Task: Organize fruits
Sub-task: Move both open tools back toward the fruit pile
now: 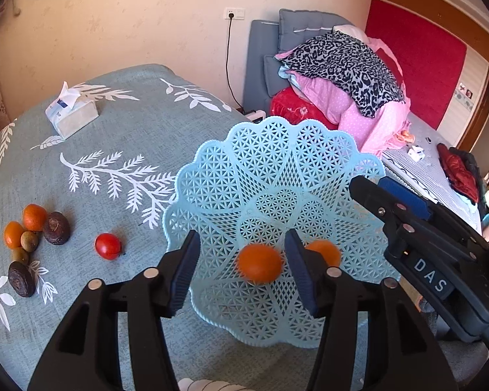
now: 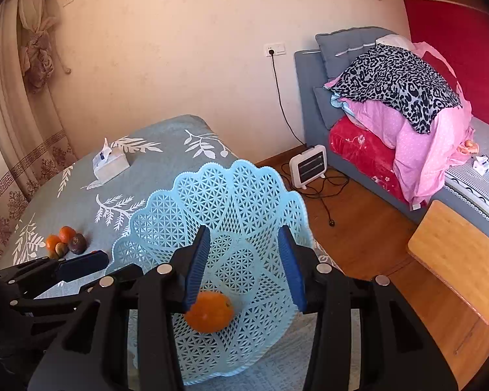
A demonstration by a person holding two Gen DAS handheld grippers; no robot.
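Observation:
A light blue lattice basket (image 1: 270,169) stands on the table; it also shows in the right wrist view (image 2: 231,202). My left gripper (image 1: 243,275) is open above it, with a blurred orange (image 1: 260,263) between its fingers, not touched by either pad. A second orange (image 1: 326,251) lies in the basket behind the right finger. My right gripper (image 2: 244,268) is open over the basket, an orange (image 2: 209,312) lying below its left finger. On the cloth to the left lie two oranges (image 1: 34,216), a red tomato (image 1: 108,245), dark brown fruits (image 1: 56,228) and small green fruits (image 1: 28,240).
A tissue box (image 1: 71,114) stands at the table's far side. The table has a blue leaf-print cloth (image 1: 130,137). A bed with piled bedding (image 2: 401,97), a small heater (image 2: 308,165) with cables on the wooden floor, and a wooden board (image 2: 459,257) are to the right.

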